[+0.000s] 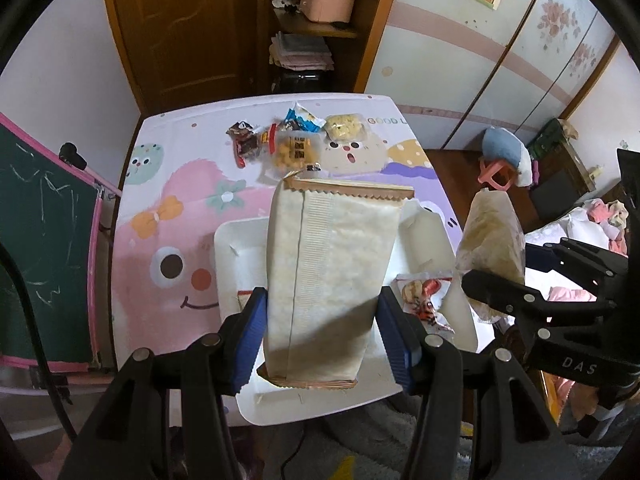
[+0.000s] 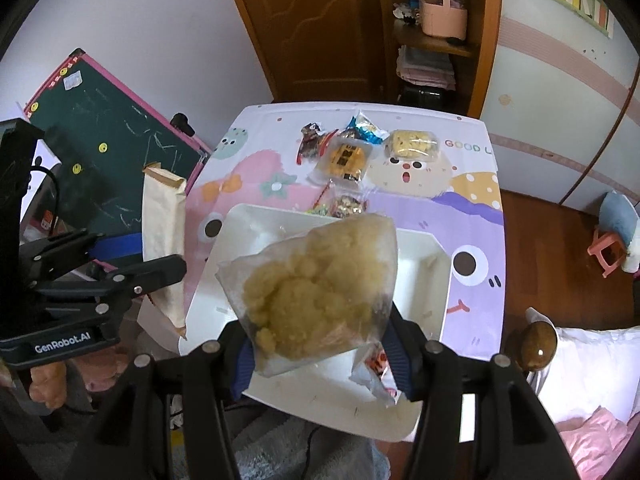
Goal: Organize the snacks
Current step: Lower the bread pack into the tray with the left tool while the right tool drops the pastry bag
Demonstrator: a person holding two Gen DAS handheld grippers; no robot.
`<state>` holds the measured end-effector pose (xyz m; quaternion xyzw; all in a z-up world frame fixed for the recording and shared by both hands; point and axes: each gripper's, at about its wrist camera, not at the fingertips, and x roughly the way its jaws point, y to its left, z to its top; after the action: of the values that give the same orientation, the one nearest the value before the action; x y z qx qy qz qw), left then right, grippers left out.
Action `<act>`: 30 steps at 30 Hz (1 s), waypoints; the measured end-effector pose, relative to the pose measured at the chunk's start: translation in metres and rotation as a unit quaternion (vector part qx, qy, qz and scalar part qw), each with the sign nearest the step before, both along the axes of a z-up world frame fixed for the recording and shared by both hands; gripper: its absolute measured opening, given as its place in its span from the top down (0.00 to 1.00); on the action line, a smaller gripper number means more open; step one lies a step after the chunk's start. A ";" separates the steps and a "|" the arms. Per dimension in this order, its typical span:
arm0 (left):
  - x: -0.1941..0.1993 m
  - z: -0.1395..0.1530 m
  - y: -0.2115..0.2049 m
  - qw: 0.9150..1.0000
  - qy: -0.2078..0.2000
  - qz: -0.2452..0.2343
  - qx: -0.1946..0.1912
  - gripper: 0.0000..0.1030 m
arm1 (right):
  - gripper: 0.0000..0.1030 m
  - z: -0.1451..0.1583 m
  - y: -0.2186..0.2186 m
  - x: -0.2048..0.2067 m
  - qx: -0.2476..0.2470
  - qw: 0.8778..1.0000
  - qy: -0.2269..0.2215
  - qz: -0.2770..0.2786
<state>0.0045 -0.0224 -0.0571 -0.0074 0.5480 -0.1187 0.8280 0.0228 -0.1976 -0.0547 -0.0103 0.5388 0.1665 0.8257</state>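
Observation:
My left gripper (image 1: 320,336) is shut on a long cream snack packet (image 1: 332,280) with brown serrated ends, held above the white tray (image 1: 240,248). My right gripper (image 2: 320,354) is shut on a clear bag of yellow crumbly snack (image 2: 316,288), held over the white tray (image 2: 420,252). In the left wrist view that bag (image 1: 492,240) hangs at the right. A small red-and-white packet (image 1: 424,296) lies in the tray, also in the right wrist view (image 2: 376,368). Several loose snacks (image 1: 288,140) lie at the table's far end, also in the right wrist view (image 2: 352,152).
The table (image 1: 168,208) has a pink and purple cartoon cloth. A green chalkboard (image 1: 40,240) leans at the left. A wooden door and shelf (image 1: 304,20) stand behind. A pink stool (image 2: 608,252) and bedding are at the right.

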 end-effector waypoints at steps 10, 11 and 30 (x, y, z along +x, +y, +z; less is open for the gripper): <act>-0.005 -0.013 -0.004 0.999 0.017 0.010 0.028 0.48 | 0.28 -0.002 0.004 -0.013 -0.017 1.000 0.001 0.011; -0.005 -0.014 -0.004 0.999 0.017 0.012 0.029 0.47 | 0.23 -0.002 0.004 -0.014 -0.019 1.000 -0.005 0.011; -0.011 0.006 -0.008 0.998 -0.018 0.037 0.047 0.20 | 0.18 0.010 -0.007 -0.023 -0.025 0.999 -0.034 0.007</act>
<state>-0.0061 -0.0306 -0.0513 0.0138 0.5370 -0.0625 0.8412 0.0002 -0.2046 -0.0447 -0.0401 0.5141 0.1584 0.8420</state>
